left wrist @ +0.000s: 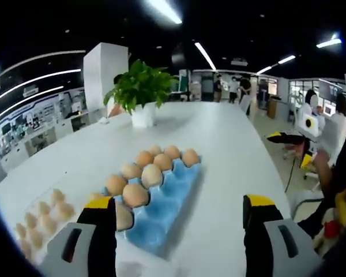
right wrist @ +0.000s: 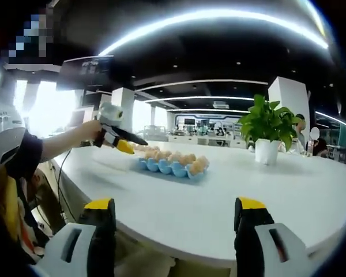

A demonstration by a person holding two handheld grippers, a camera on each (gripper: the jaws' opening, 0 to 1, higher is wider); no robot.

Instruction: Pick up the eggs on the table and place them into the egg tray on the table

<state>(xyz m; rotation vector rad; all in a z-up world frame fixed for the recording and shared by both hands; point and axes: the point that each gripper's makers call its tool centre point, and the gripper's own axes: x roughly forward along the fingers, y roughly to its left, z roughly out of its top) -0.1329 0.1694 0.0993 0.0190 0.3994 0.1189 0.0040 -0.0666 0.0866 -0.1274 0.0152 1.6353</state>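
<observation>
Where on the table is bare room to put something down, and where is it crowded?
Bare: the white table between the blue egg tray and the right edge, and beyond the tray toward the potted plant. Crowded: left of the tray, where loose eggs lie in a clear tray.

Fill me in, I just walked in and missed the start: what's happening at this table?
A person holds a tool in each hand at a white table. The left tool hovers open over a blue egg tray that already holds a row of eggs; more eggs sit in a clear tray beside it. The right tool waits open near the table's edge, holding nothing. A potted plant stands farther back.
</observation>
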